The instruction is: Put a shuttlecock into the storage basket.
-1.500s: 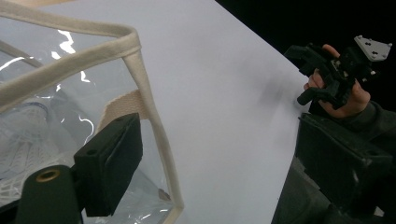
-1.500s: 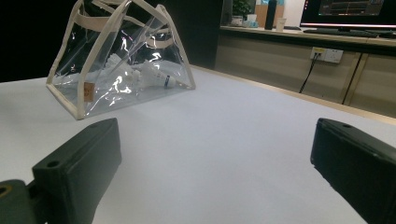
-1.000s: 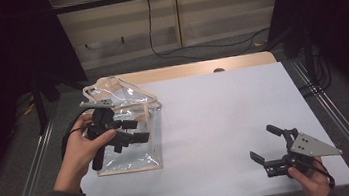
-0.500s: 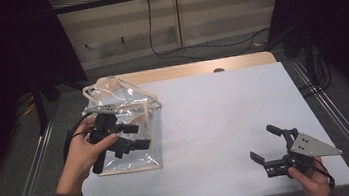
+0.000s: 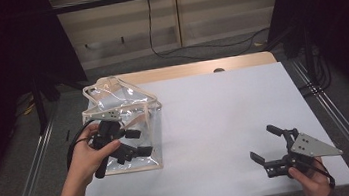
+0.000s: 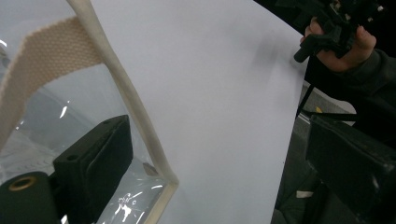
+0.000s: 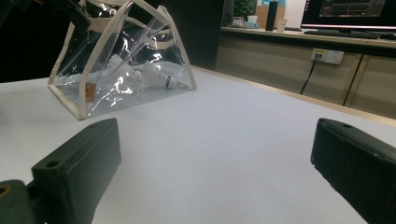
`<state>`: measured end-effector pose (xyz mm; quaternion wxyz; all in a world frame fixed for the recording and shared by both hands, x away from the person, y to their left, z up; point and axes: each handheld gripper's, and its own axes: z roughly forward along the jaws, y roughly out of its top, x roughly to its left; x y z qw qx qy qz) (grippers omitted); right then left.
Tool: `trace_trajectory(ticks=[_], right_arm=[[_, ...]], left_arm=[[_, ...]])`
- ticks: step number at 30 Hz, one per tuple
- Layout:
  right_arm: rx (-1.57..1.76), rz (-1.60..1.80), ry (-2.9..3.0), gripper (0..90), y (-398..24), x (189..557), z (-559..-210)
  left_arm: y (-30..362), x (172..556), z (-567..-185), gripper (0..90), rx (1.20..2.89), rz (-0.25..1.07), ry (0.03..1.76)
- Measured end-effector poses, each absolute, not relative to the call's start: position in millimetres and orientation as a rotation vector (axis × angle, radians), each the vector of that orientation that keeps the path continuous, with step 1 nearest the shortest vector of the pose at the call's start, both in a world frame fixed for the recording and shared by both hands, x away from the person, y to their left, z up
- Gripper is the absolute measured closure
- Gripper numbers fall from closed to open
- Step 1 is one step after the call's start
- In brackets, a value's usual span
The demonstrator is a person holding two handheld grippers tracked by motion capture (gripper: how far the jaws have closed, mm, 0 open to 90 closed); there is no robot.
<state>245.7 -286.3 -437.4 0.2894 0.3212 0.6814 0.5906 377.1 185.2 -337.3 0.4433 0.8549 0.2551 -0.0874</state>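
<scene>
Left tool [image 5: 135, 142] wide open over clear bag [image 5: 128, 106], gripping nothing.

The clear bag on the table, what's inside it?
Through the clear bag the right gripper view shows pale, whitish items, one like a small tube. Glare and creases hide what the rest are.

Bag [image 5: 123, 115] on table [image 5: 226, 122] left, L gripper [image 5: 135, 142] over it, R gripper [image 5: 268, 143] front-right, prob. resting
</scene>
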Motion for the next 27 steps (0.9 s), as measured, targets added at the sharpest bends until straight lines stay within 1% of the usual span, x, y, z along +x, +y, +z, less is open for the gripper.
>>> trace_trajectory(ticks=[21, 27], right_arm=[[0.857, 1.577, 1.817, 1.5, -285.6, 245.8, -437.7], [0.856, 1.577, 1.818, 1.5, -285.6, 245.8, -437.8]], left_arm=[[190.0, 372.7, -359.9, 7.7, 2.086, -0.223, 0.634], [189.6, 371.0, -368.1, 8.0, 2.109, -0.221, 0.638]])
